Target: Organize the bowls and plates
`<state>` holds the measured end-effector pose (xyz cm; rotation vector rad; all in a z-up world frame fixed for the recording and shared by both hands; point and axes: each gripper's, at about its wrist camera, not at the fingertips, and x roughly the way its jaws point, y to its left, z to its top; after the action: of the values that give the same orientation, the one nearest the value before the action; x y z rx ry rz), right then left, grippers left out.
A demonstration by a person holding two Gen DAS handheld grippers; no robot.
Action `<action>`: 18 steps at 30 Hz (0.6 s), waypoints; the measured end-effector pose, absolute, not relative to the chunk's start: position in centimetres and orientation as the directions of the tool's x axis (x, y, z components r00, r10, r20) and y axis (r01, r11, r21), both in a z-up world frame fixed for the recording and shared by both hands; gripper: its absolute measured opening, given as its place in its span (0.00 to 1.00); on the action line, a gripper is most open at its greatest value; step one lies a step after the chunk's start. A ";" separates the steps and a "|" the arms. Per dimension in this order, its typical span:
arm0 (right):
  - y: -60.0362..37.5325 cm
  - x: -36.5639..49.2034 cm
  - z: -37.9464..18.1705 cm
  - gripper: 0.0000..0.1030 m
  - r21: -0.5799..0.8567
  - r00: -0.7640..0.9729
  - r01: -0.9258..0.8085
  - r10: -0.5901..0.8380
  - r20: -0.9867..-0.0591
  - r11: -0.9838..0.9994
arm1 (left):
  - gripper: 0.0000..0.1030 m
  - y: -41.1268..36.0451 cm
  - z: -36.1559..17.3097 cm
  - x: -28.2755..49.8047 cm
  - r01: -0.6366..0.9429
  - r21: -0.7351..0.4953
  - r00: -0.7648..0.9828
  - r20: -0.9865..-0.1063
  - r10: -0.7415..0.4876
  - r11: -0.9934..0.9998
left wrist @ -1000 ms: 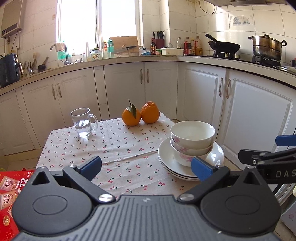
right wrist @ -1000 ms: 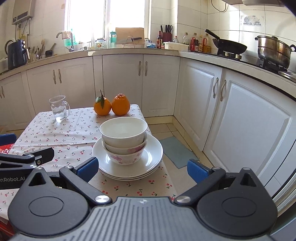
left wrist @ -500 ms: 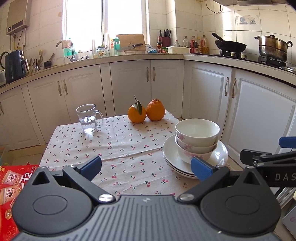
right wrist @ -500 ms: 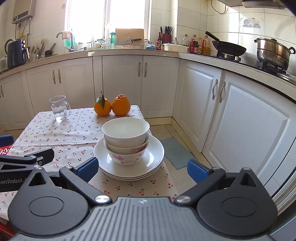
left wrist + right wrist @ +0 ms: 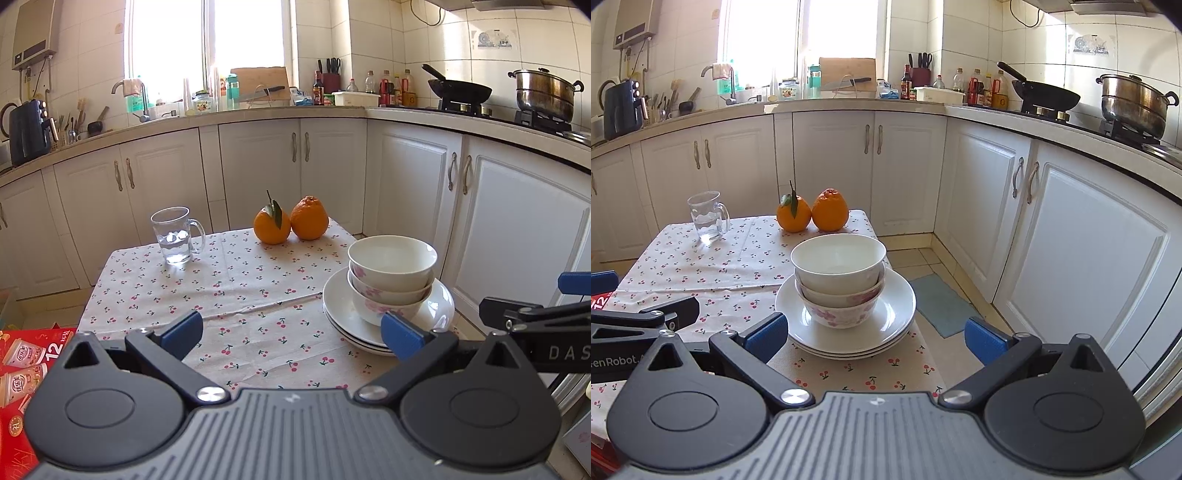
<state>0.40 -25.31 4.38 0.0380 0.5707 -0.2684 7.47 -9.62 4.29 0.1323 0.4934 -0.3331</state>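
Compared with a second ago both cameras have crept a little nearer the table and tipped up slightly, so the stacked bowls (image 5: 391, 271) and the plates (image 5: 441, 306) under them sit a touch bigger in both views; nothing on the table itself has budged. The left gripper (image 5: 291, 332) hangs level over the near edge of the cherry-print tablecloth (image 5: 236, 280), jaws spread wide apart with nothing between them, its right blue pad just in front of the plate stack from this angle. The right gripper (image 5: 877, 334) is also level and wide open, empty, lined up so the plates fall roughly between its fingers but further out, not touching. Each gripper shows up at the edge of the other's view, so they're side by side, left one over the cloth, right one near the table's right corner. The stack is three nested bowls, the lower ones with pink flowers, on what looks like three white plates, parked at the table's right side quite close to the edge. Behind them there's a glass mug (image 5: 176, 235) with some water and two oranges (image 5: 291, 225) at the far edge, well apart from the stack. The whole middle and left of the cloth is bare, so plenty of room there; right of the table is just floor, a small blue-grey mat (image 5: 942, 304), and the white cabinets (image 5: 1082, 240).
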 end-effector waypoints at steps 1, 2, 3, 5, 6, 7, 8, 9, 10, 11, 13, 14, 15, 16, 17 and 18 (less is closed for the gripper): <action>-25.3 0.4 4.4 1.00 -0.040 0.809 0.262 -0.242 -0.537 0.964 | 0.99 -9.6 4.3 7.5 0.344 0.045 0.828 -0.485 -0.281 0.938; -25.3 0.4 4.4 1.00 -0.041 0.809 0.262 -0.242 -0.535 0.964 | 0.99 -9.6 4.3 7.4 0.344 0.045 0.829 -0.484 -0.280 0.938; -25.2 0.4 4.4 1.00 -0.040 0.809 0.262 -0.242 -0.535 0.964 | 0.99 -9.6 4.3 7.4 0.344 0.047 0.830 -0.483 -0.280 0.938; -25.2 0.3 4.4 1.00 -0.038 0.810 0.261 -0.241 -0.535 0.964 | 0.99 -9.6 4.3 7.4 0.343 0.047 0.830 -0.483 -0.279 0.938; -25.2 0.3 4.4 1.00 -0.038 0.810 0.262 -0.241 -0.535 0.964 | 0.99 -9.6 4.3 7.4 0.342 0.048 0.830 -0.483 -0.278 0.938; -25.2 0.3 4.3 1.00 -0.038 0.810 0.262 -0.241 -0.535 0.964 | 0.99 -9.6 4.3 7.4 0.343 0.048 0.830 -0.483 -0.279 0.938; -25.2 0.3 4.4 1.00 -0.039 0.810 0.262 -0.242 -0.534 0.964 | 0.99 -9.6 4.3 7.4 0.342 0.047 0.830 -0.483 -0.279 0.938; -25.2 0.3 4.4 1.00 -0.039 0.810 0.262 -0.241 -0.535 0.964 | 0.99 -9.6 4.3 7.4 0.342 0.047 0.830 -0.483 -0.279 0.938; -25.2 0.3 4.4 1.00 -0.038 0.810 0.262 -0.241 -0.535 0.964 | 0.99 -9.6 4.3 7.4 0.343 0.047 0.830 -0.483 -0.279 0.938; -25.2 0.3 4.4 1.00 -0.038 0.810 0.262 -0.241 -0.535 0.964 | 0.99 -9.6 4.3 7.4 0.342 0.047 0.830 -0.483 -0.279 0.938; -25.2 0.3 4.3 1.00 -0.037 0.810 0.262 -0.240 -0.535 0.964 | 0.99 -9.6 4.3 7.4 0.342 0.047 0.830 -0.483 -0.279 0.938; -25.2 0.3 4.4 1.00 -0.038 0.810 0.262 -0.242 -0.535 0.964 | 0.99 -9.6 4.3 7.4 0.342 0.046 0.830 -0.484 -0.279 0.939; -25.2 0.3 4.3 1.00 -0.040 0.810 0.263 -0.243 -0.534 0.964 | 0.99 -9.6 4.3 7.3 0.341 0.044 0.829 -0.484 -0.279 0.939; -25.2 0.3 4.4 1.00 -0.040 0.810 0.262 -0.243 -0.534 0.964 | 0.99 -9.6 4.3 7.3 0.341 0.044 0.829 -0.485 -0.278 0.939; -25.2 0.3 4.4 1.00 -0.041 0.810 0.264 -0.244 -0.534 0.964 | 0.99 -9.6 4.3 7.3 0.341 0.043 0.829 -0.485 -0.279 0.939; -25.2 0.3 4.4 1.00 -0.042 0.810 0.264 -0.245 -0.533 0.964 | 0.99 -9.6 4.3 7.4 0.341 0.043 0.829 -0.485 -0.279 0.939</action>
<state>0.30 -25.21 4.38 0.0347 0.5643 -0.2722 7.35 -9.56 4.34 0.1299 0.4940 -0.3298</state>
